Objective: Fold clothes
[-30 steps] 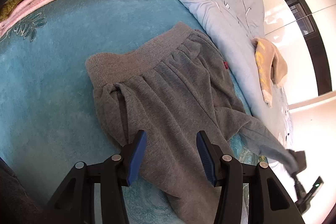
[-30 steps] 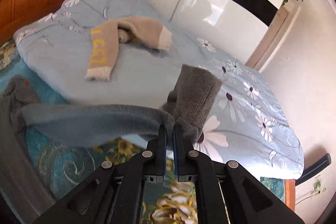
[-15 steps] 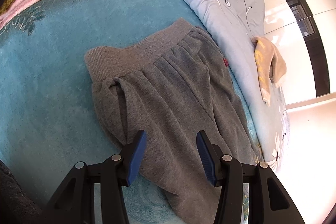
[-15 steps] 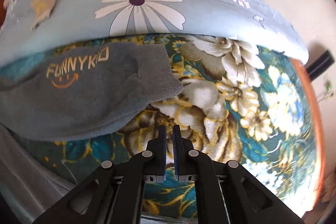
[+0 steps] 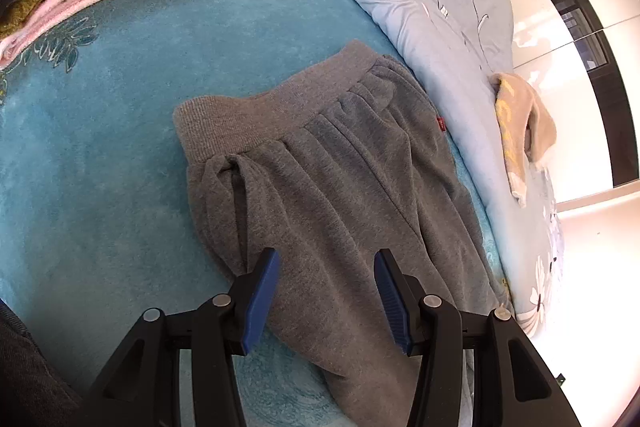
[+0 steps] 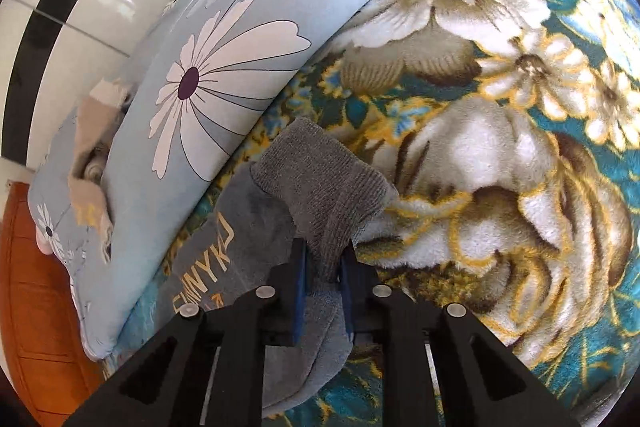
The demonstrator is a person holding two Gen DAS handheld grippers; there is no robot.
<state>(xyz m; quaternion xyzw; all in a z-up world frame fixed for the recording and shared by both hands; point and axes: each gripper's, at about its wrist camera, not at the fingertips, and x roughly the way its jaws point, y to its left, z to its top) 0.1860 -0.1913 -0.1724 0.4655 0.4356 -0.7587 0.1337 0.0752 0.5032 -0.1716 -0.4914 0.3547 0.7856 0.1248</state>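
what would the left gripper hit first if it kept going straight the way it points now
Most likely the grey sweatpants. The left gripper has its jaws open, and the grey fabric fills the gap between them and runs on ahead to the waistband. Depth is unclear, but nothing else shows in that line.

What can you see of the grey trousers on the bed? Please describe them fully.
The grey trousers look like soft fleece, with a wide ribbed waistband, gathers below it and a small red tag at one side. They lie spread on the teal blanket, beside the light blue quilt. One leg bears yellow letters and ends in a ribbed cuff, which the right hand-held gripper pinches. The open left hand-held gripper is over the cloth.
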